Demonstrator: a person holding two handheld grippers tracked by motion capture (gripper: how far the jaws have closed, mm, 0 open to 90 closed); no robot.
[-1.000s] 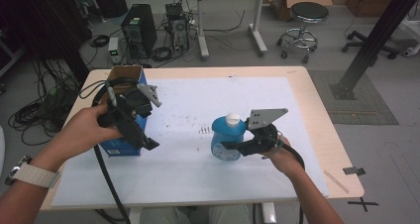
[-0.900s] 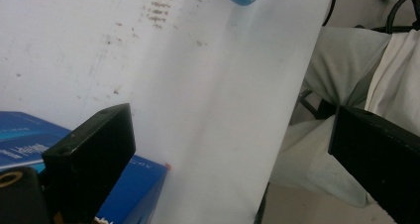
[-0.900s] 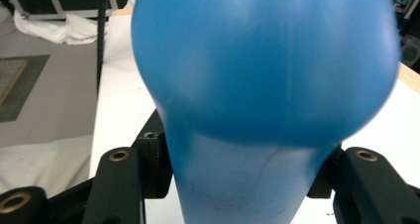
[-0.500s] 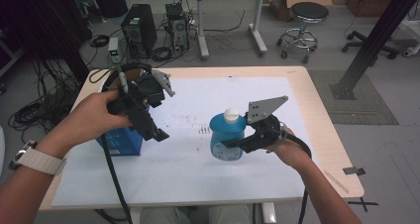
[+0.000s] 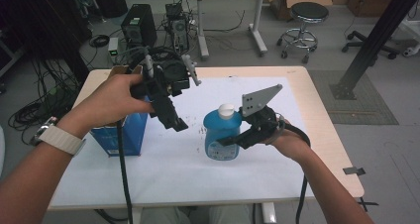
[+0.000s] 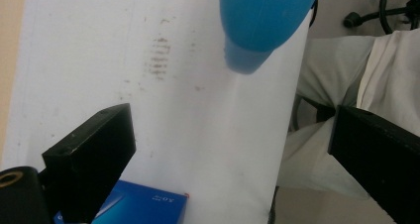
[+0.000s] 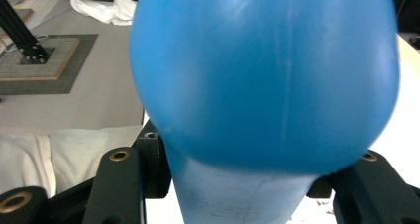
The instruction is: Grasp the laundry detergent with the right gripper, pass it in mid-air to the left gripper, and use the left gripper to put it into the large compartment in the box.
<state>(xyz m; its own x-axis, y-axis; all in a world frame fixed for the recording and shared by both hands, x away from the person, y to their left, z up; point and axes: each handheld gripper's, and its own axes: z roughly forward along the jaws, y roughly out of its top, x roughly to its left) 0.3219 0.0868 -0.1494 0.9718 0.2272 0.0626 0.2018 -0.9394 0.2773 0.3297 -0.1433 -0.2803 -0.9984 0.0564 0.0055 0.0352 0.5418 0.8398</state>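
A blue bottle (image 5: 222, 135) with a white cap (image 5: 227, 110) hangs upright above the white sheet, held at its lower body by my right gripper (image 5: 233, 140), which is shut on it. In the right gripper view the bottle (image 7: 262, 75) bulges between the two black jaws of that gripper (image 7: 247, 184). My left gripper (image 5: 171, 117) is raised to the bottle's left and points down, open with nothing between its jaws. In the left gripper view that gripper (image 6: 233, 130) looks down on the sheet, with the bottle (image 6: 262, 21) at the top edge.
An open blue box (image 5: 121, 132) stands on the white sheet (image 5: 173, 169) at the table's left, under my left hand; its corner (image 6: 143, 209) shows in the left gripper view. A stool (image 5: 302, 16), desk legs and computers stand on the floor beyond the table.
My left gripper has risen from the blue box and moved right toward the bottle. My right gripper has lifted the bottle higher off the sheet.
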